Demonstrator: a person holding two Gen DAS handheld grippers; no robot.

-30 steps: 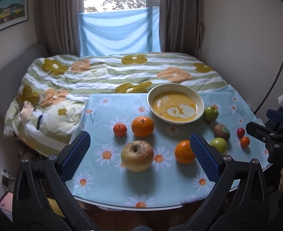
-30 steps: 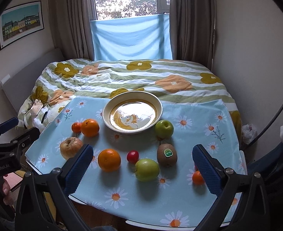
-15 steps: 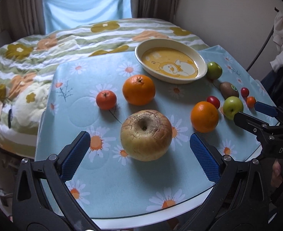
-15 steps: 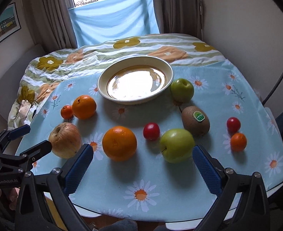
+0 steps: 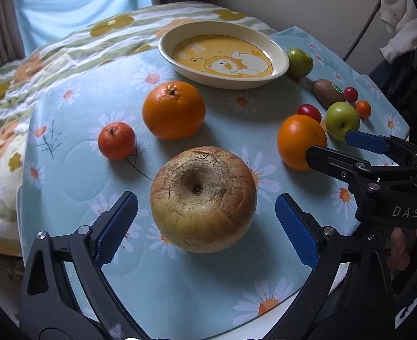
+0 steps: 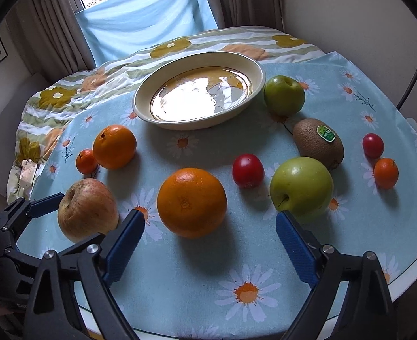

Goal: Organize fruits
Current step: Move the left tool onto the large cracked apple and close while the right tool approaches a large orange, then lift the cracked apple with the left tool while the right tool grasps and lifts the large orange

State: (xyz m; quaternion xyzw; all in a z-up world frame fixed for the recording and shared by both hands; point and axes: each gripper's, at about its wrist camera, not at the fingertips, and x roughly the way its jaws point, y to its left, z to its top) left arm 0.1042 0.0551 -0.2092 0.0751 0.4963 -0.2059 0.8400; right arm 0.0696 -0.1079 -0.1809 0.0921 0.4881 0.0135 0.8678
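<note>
Cream-coloured and bare inside, the plate (image 6: 261,69) is seen at the upper centre of the right wrist view; no fruit lies in it, so the sorting is judged not yet begun. Every fruit rests on the daisy-print tablecloth (image 6: 180,277).

In the left wrist view the left gripper (image 5: 205,223) is held wide open, its blue pads on either side of the wrinkled apple (image 5: 203,198) at the frame's centre, with clear gaps on both sides. Nothing is gripped. Above the apple a large orange (image 5: 173,110) and a small mandarin (image 5: 116,141) are seen, and the plate sits at the upper centre.

In the right wrist view the right gripper (image 6: 210,243) is likewise spread wide and holds nothing. A second orange (image 6: 191,202) lies just ahead of its pads at the centre, not touched. To the right a green apple (image 6: 301,188) is found, with a kiwi (image 6: 318,143) just beyond it, a red cherry tomato (image 6: 248,170) between orange and apple, another green apple (image 6: 284,95) beside the plate's rim, and a second tomato (image 6: 373,145) and mandarin (image 6: 386,172) at the far right.

All ten fruits remain to be moved; a first grasp of the wrinkled apple and the near orange appears to be in preparation.
</note>
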